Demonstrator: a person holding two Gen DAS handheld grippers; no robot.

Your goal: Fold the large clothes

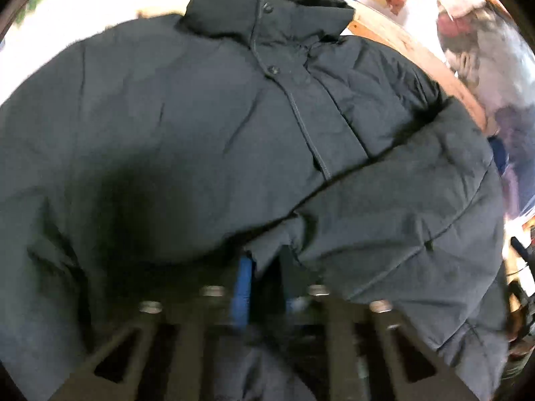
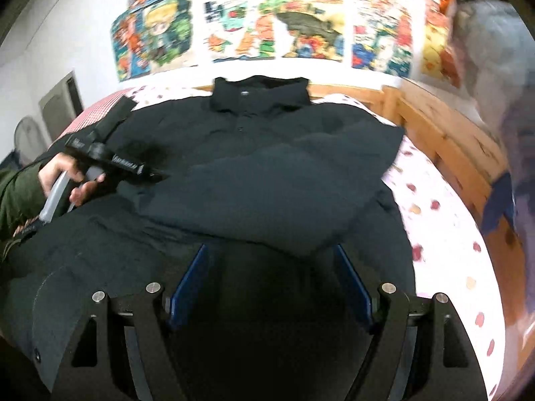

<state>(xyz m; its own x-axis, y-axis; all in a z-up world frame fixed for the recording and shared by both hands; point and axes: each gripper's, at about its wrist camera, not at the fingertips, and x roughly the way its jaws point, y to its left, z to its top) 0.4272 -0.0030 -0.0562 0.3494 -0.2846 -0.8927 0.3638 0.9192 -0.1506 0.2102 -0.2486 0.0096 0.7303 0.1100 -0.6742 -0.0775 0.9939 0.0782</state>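
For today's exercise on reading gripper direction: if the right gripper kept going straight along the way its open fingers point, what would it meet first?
Most likely the dark jacket: the right gripper stands open above its folded-over sleeve, nothing lying between. Depth is unclear.

A black jacket (image 2: 267, 173) is seen spread on a white bedsheet (image 2: 444, 234) dotted with red and yellow spots, framed by a light wooden bed frame (image 2: 441, 133). Blue pads (image 2: 189, 284) are carried on the black right gripper (image 2: 271, 284), and brightly coloured cartoon posters (image 2: 267, 26) are shown on the white wall.
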